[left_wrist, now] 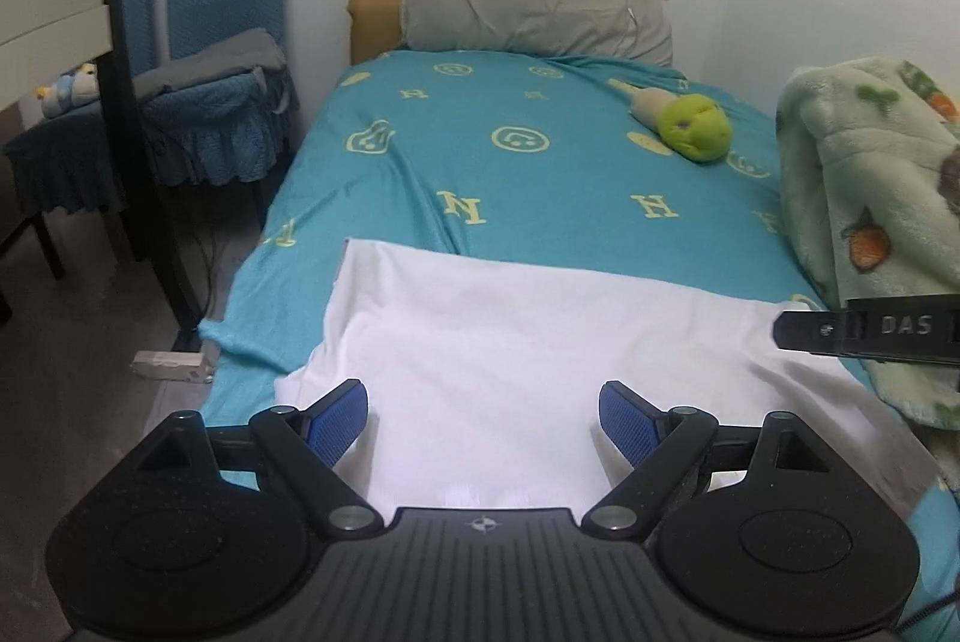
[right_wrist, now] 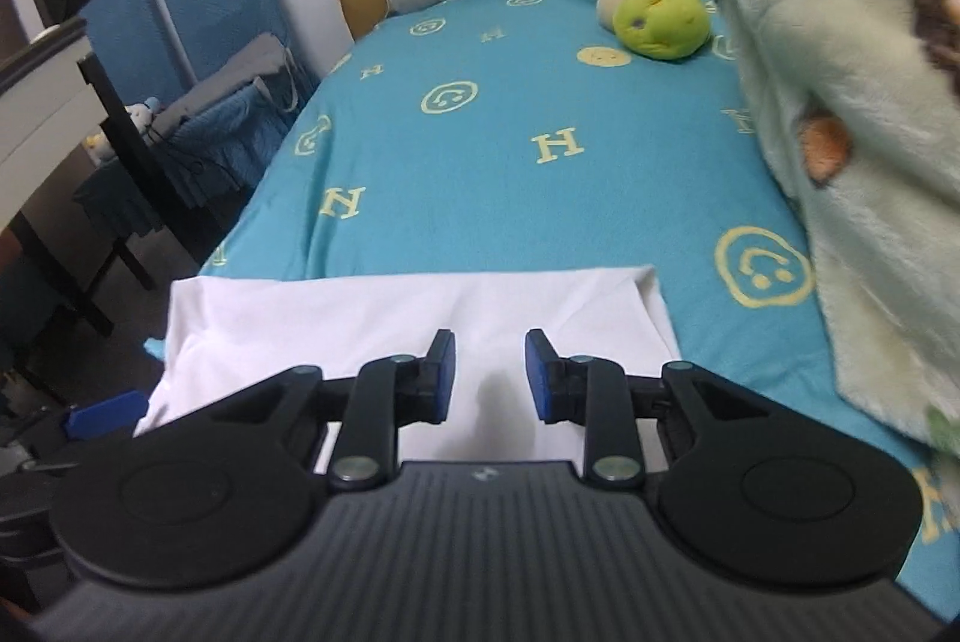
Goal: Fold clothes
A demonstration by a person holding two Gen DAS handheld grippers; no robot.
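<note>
A white garment [left_wrist: 516, 342] lies spread flat on the near end of the bed, its far edge straight; it also shows in the right wrist view [right_wrist: 384, 306]. My left gripper [left_wrist: 483, 417] is wide open just above the garment's near part, holding nothing. My right gripper [right_wrist: 489, 372] is open with a narrower gap, above the garment's near right part, holding nothing. A finger of the right gripper [left_wrist: 864, 333] shows at the right edge of the left wrist view, by the garment's right corner.
The bed has a teal sheet [left_wrist: 540, 174] with yellow prints. A grey pillow [left_wrist: 528, 0] lies at the head, a green plush toy [left_wrist: 690, 123] near it. A pale green fleece blanket [right_wrist: 840, 102] is heaped on the right. Blue chairs [left_wrist: 204, 60] and a table stand left.
</note>
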